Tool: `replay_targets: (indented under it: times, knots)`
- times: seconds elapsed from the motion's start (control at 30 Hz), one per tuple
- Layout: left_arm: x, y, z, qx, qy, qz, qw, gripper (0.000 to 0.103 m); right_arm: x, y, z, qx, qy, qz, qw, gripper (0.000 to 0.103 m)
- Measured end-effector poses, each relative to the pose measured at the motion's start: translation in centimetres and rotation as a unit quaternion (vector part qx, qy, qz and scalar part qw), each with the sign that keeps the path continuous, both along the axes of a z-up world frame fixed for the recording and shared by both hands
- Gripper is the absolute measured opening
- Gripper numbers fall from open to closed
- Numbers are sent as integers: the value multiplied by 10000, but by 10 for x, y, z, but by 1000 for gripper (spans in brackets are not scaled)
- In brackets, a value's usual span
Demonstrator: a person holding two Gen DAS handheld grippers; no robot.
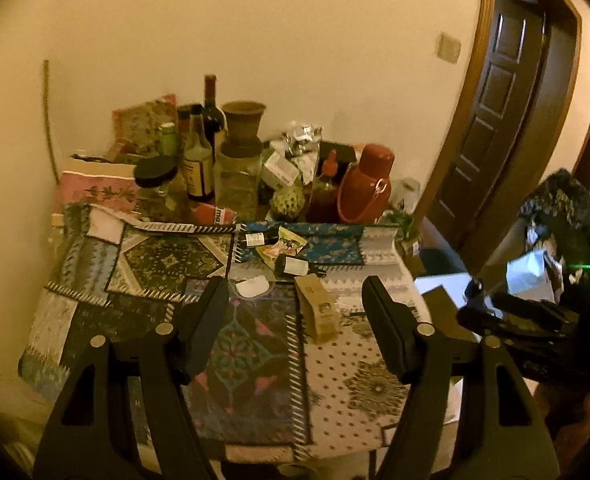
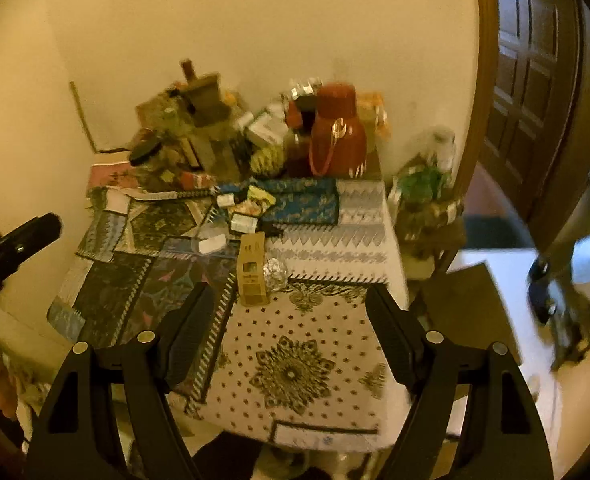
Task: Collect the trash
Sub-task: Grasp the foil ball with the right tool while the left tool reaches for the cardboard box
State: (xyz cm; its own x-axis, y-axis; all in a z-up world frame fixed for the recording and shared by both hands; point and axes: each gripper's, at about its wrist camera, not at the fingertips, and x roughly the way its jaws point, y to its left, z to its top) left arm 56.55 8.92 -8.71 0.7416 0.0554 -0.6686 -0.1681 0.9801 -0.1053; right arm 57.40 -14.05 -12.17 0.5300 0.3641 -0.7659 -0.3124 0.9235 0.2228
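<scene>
the right wrist view was motion-blurred, so the cluster of bottles and jars [image 2: 199, 136] far ahead of the right gripper [image 2: 291, 328] smeared together and no label could be read. print on the cardboard box [image 2: 251, 270] just ahead of its fingers was too small to tell. in the left wrist view that box [image 1: 319, 308] hid the crumpled foil ball [image 2: 275, 274] lying beside it. both grippers' handles were cut off by the bottom edges. the left gripper [image 1: 295, 312] appeared only as a dark tip [image 2: 19, 240] at the right view's left edge. the things right of the table [image 1: 555, 208] were too dark to identify.
</scene>
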Motion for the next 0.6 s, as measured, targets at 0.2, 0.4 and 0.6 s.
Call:
replay_targets:
  times: [0.2, 0.4, 0.6]
  knots:
    - [58, 37, -25, 178, 354, -247, 9989, 68, 57, 32, -73, -155, 1055, -417, 9934, 75]
    - [99, 62, -72, 1, 918, -372, 9951, 68, 94, 48, -126, 13, 1743, -599, 9829, 74]
    - [112, 64, -107, -78, 1323, -438, 9902, 68, 108, 60, -142, 246, 1960, -488, 9791, 74]
